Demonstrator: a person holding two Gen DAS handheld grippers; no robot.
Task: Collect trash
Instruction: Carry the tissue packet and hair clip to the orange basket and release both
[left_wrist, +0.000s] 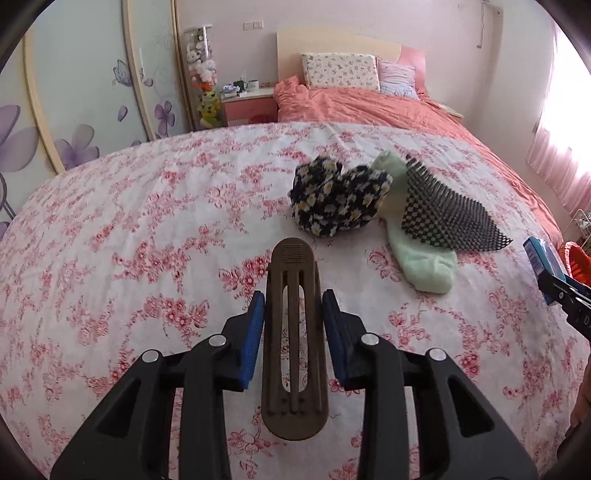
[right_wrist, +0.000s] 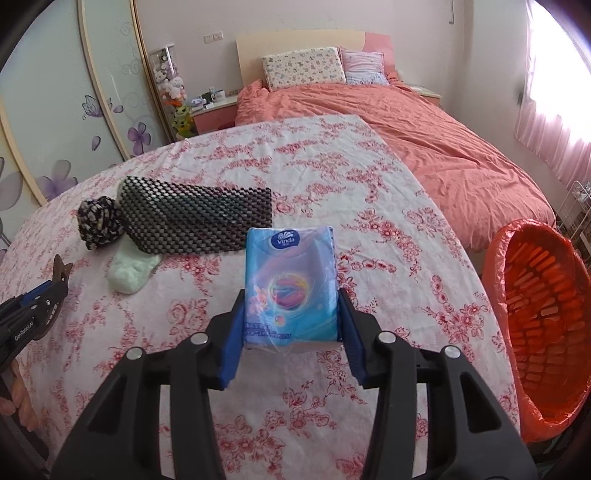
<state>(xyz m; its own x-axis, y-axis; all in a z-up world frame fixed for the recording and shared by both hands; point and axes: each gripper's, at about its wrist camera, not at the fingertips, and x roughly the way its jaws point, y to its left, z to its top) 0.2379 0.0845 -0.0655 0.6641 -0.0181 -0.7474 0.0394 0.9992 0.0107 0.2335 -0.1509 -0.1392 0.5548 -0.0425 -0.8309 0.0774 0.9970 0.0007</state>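
Note:
My left gripper (left_wrist: 293, 306) is shut on a brown slotted wedge-shaped piece (left_wrist: 293, 332) and holds it above the floral tablecloth (left_wrist: 147, 258). My right gripper (right_wrist: 291, 306) is shut on a blue Vinda tissue pack (right_wrist: 291, 280), held above the same cloth. The left gripper with the brown piece shows at the left edge of the right wrist view (right_wrist: 37, 306). The right gripper with the pack shows at the right edge of the left wrist view (left_wrist: 554, 277). An orange-lined trash basket (right_wrist: 543, 332) stands right of the table.
On the cloth lie a black daisy-print fabric bundle (left_wrist: 340, 195), a pale green sock (left_wrist: 417, 251) and a black mesh mat (left_wrist: 443, 214). Behind is a bed with an orange duvet (right_wrist: 424, 140). A wardrobe (left_wrist: 74, 92) stands left, a nightstand (left_wrist: 247, 103) beside the bed.

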